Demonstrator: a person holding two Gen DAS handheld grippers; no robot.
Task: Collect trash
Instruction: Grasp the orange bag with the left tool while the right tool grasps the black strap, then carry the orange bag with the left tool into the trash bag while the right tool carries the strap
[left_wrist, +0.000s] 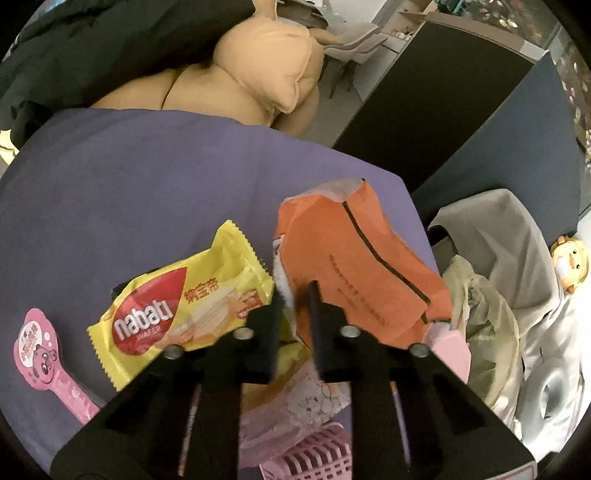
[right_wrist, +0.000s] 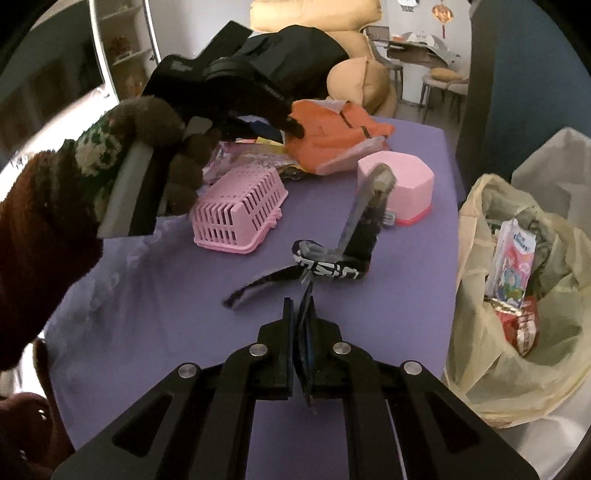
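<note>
In my right gripper (right_wrist: 300, 314) a dark crumpled wrapper (right_wrist: 325, 258) is pinched between the jaws, which are pressed together on its thin edge; the rest of it hangs in front, above the purple table (right_wrist: 147, 314). My left gripper (left_wrist: 295, 295) has its jaws nearly together on the edge of the orange paper bag (left_wrist: 354, 266), which lies at the far side of the table, just beside the yellow wafer packet (left_wrist: 177, 306). I cannot tell surely if the pads already press the paper.

I judge that the dark wrapper can slip, because only a narrow strip is held and the long tail can catch on the pink basket (right_wrist: 236, 218) or the pink box (right_wrist: 399, 184) when I carry it. The orange bag is big and soft; held by one corner it may tear or drag the small wrappers beside it off the table.

The yellowish trash bag (right_wrist: 480, 332) stands open right of the table and already holds cartons and a red packet. The basket lies on its side; I cannot see anything inside it.
</note>
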